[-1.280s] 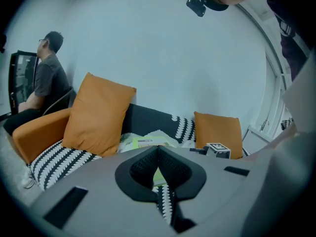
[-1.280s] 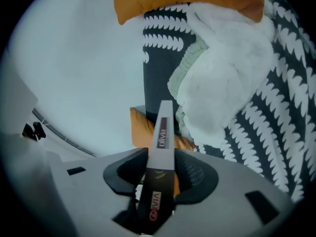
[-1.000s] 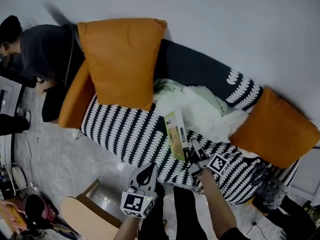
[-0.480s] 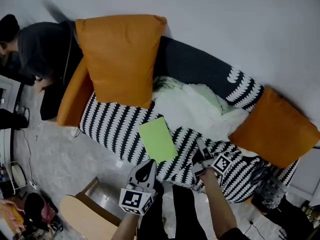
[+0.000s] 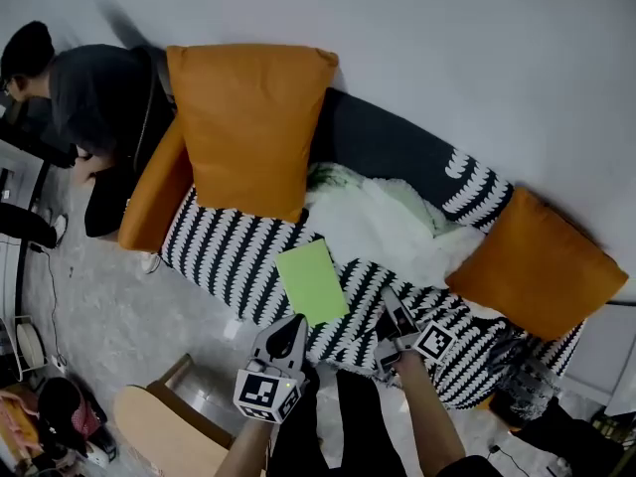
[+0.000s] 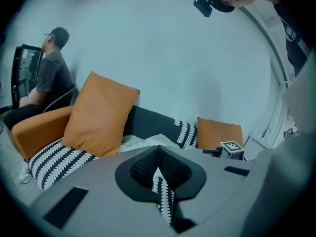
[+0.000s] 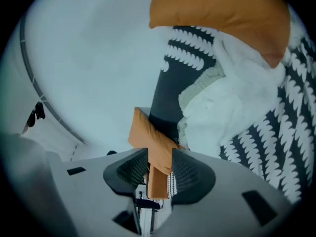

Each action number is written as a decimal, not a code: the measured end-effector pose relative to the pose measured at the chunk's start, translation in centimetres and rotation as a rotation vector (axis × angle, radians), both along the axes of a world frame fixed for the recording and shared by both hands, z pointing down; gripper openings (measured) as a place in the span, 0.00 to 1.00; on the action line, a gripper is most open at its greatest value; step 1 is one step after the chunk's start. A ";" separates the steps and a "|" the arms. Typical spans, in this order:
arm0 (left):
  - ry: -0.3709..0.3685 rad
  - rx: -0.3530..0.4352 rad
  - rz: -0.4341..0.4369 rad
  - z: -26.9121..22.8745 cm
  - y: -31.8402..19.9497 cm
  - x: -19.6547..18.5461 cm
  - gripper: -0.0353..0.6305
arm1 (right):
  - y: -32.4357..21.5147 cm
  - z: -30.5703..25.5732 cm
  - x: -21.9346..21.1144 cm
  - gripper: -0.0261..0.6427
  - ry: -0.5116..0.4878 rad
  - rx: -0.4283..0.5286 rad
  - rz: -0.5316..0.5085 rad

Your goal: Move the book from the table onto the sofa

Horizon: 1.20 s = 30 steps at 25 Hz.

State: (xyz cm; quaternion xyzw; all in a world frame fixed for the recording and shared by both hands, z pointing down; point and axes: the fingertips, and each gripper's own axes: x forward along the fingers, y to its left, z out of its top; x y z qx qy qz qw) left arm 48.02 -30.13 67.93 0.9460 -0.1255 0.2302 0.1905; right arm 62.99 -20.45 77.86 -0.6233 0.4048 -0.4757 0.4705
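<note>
The book (image 5: 312,281) now lay flat on the sofa (image 5: 224,256), released. At its four o'clock the right tool (image 5: 390,304) was empty, its jaws narrowing, and the left tool (image 5: 290,328) was shut. The job looked done.

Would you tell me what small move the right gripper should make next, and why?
Probably draw the right gripper back from the sofa. The green book lies flat on its seat, clear of the gripper, whose jaws have just been closing with nothing between them. The task looks done.
</note>
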 end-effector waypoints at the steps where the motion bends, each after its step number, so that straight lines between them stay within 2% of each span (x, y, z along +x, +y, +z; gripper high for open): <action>1: 0.007 0.004 0.002 -0.7 0.0 0.2 0.08 | 0.1 -1.0 -0.3 0.27 0.032 -0.017 -0.015; 5: 0.026 0.010 0.021 -3.7 0.3 0.5 0.08 | -0.2 -5.9 -2.1 0.14 0.237 -0.072 -0.114; 10: 0.062 0.037 0.035 -8.0 0.6 0.9 0.08 | -0.6 -11.9 -3.7 0.09 0.423 -0.084 -0.191; 24: 0.110 0.087 0.028 -16.8 1.8 -1.0 0.08 | 0.4 -22.3 -6.4 0.07 0.590 -0.065 -0.222; 30: 0.129 0.109 0.031 -19.9 2.9 -1.6 0.08 | 0.6 -26.3 -7.9 0.07 0.713 -0.061 -0.271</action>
